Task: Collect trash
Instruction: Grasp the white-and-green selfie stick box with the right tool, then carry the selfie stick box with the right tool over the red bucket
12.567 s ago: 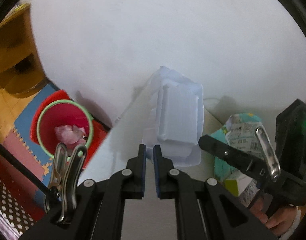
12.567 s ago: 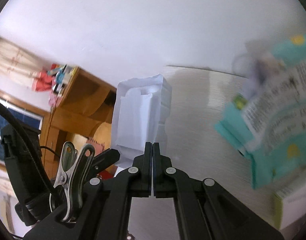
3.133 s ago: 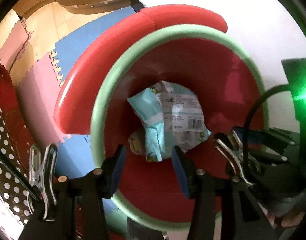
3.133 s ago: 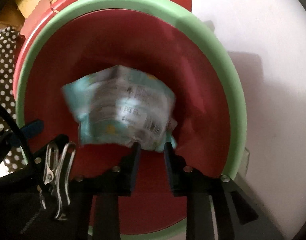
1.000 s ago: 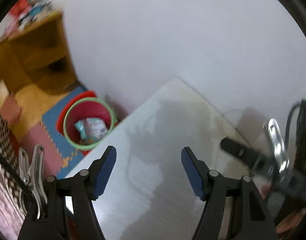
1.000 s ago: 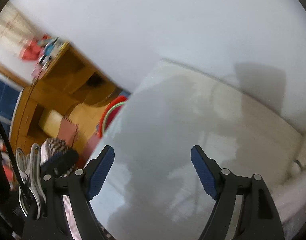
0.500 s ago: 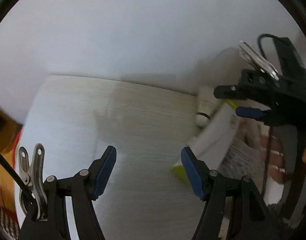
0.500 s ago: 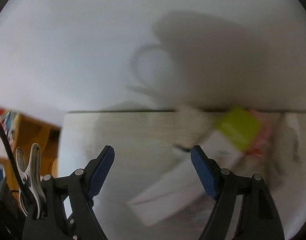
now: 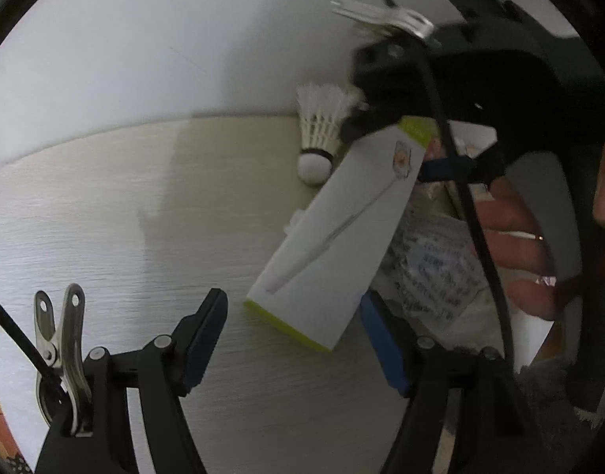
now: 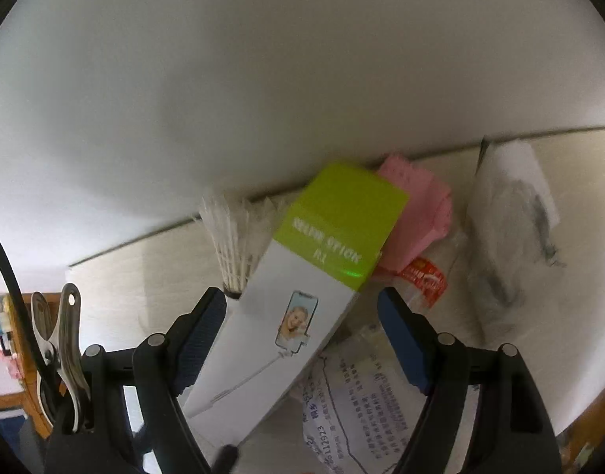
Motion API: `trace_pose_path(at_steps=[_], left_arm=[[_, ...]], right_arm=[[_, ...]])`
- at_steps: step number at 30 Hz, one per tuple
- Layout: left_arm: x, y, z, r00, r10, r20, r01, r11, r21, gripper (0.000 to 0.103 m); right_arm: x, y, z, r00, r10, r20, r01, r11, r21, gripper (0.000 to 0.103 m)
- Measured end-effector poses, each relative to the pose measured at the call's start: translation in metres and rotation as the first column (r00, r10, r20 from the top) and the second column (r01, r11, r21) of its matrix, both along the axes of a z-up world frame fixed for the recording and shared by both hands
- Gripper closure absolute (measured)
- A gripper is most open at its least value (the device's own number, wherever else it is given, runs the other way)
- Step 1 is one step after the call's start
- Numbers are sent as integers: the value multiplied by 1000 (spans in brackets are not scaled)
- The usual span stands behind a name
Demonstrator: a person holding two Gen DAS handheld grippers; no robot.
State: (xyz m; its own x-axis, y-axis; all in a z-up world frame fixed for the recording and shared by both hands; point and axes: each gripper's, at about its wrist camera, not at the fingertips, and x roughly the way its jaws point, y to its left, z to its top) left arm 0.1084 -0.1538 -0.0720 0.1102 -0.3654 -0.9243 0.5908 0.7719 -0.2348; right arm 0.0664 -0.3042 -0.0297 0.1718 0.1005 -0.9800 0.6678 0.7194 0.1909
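A long white box (image 10: 286, 328) with lime-green ends lies slanted on the pale table (image 9: 105, 217), against a pile of trash by the wall. My right gripper (image 10: 302, 335) hangs over it, open, with the box between its fingers and no pad touching. The left gripper (image 9: 296, 339) points down at the box's near end (image 9: 326, 237). Its jaws are opening, and the box end sits between the fingertips unpressed. A white shuttlecock (image 9: 320, 130) rests beside the box.
Behind the box lie pink paper sheets (image 10: 417, 213), a red-and-white wrapper (image 10: 425, 280), printed paper (image 10: 361, 395) and crumpled white paper (image 10: 508, 217). A person's hand (image 9: 515, 245) holds the right gripper's black body (image 9: 500, 79). The white wall (image 10: 263, 79) borders the table.
Both grippers swung from the bin side of the table across to the pile by the wall and sank closer. The box now lies between the right fingers.
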Motion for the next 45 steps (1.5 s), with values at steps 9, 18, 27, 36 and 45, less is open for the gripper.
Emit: trace_pose_path(at_steps=[9, 18, 27, 36, 45], left_arm=[[-12, -4, 2, 999, -28, 23, 29, 997, -68, 37], [-35, 5, 30, 997, 9, 79, -3, 997, -83, 38], [-66, 41, 56, 974, 157, 165, -143, 985, -93, 38], [-82, 123, 50, 887, 422, 185, -417, 906, -67, 39], [-57, 243, 45, 742, 625, 244, -635, 772, -46, 39]], right_arm=[[-7, -13, -9, 999, -51, 9, 50, 996, 78, 38], [-13, 2, 30, 996, -17, 87, 10, 997, 73, 41], [-27, 54, 79, 984, 100, 148, -110, 992, 62, 43], [3, 171, 97, 918, 347, 191, -366, 928, 74, 46], [67, 314, 90, 806, 517, 288, -568, 813, 130, 47]])
